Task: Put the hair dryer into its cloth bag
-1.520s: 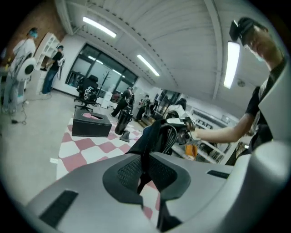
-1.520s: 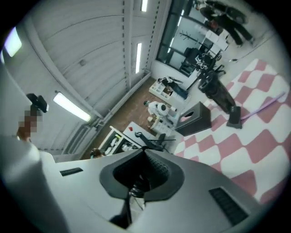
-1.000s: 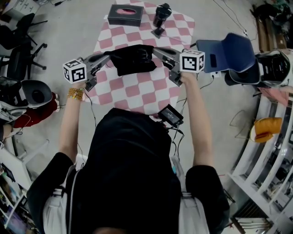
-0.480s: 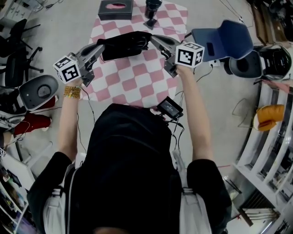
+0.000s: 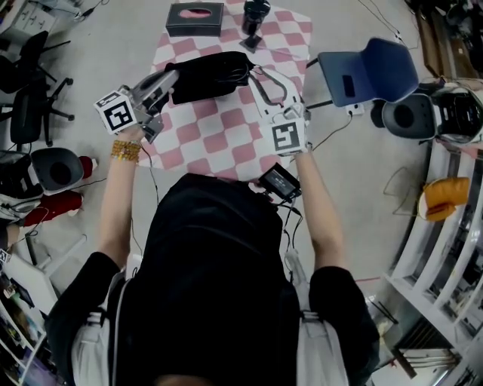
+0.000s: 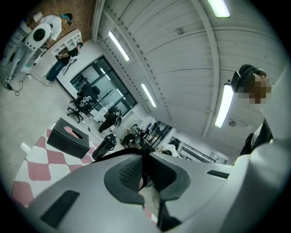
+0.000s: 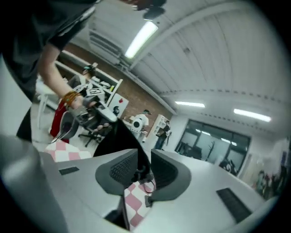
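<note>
The black cloth bag (image 5: 211,75) hangs bulky above the pink-and-white checked table (image 5: 226,128). My left gripper (image 5: 172,78) is shut on the bag's left edge, and black cloth (image 6: 136,152) is pinched between its pads. My right gripper (image 5: 260,77) is at the bag's right edge, rolled so its marker cube (image 5: 289,138) faces up. Its jaws have just been opening. The bag's edge and a thin cord (image 7: 144,175) still stand in the gap, and the pads no longer press on them. I cannot make out the hair dryer itself.
A black tissue box (image 5: 195,16) and a black cylindrical object (image 5: 253,13) stand at the table's far end. A blue chair (image 5: 370,71) is to the right of the table. A small black device (image 5: 279,181) sits at the table's near edge. Office chairs stand at the left.
The bag has risen and shifted toward the table's far end. My right gripper has rolled so its cube faces up, and its jaws have spread apart. The left gripper kept its grip and rose.
</note>
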The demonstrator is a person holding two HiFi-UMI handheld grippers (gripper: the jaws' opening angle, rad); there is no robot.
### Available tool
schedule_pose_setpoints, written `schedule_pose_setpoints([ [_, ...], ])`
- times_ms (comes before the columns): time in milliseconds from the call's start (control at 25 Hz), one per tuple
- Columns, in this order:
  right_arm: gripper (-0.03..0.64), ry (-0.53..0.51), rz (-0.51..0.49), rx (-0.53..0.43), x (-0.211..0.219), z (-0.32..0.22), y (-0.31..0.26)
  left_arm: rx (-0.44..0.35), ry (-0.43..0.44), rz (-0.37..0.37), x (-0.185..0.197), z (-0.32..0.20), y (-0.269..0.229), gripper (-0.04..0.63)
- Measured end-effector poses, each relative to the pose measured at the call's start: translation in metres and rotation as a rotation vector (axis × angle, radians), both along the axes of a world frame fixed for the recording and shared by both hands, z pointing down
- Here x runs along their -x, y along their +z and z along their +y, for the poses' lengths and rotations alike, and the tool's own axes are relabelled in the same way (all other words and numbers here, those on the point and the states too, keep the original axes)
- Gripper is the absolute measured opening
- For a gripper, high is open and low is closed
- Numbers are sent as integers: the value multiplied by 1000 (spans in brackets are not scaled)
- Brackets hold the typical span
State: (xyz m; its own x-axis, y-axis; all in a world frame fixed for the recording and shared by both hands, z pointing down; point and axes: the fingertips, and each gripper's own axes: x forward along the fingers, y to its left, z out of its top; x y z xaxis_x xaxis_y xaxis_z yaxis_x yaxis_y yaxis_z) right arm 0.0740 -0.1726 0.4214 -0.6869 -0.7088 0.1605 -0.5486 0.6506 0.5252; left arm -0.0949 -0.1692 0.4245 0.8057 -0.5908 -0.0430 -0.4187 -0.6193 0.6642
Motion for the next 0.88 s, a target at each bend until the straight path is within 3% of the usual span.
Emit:
schedule_pose_setpoints([
  [160, 97, -146, 297, -134, 47, 47, 55, 2, 17, -5, 3, 4, 2, 28],
  [360, 115, -89, 516, -221, 72, 24, 99, -11, 50, -9, 0, 9, 3, 28],
  [520, 30, -21, 519, -222, 73, 4, 96, -11, 72, -18, 1, 12, 6, 28],
  [640, 25, -6, 484, -198, 69, 1, 75, -28, 72, -64, 5, 15, 9, 29],
  [880, 23, -66, 527, -286, 79, 20, 32, -36, 6, -110, 22, 9, 15, 29],
])
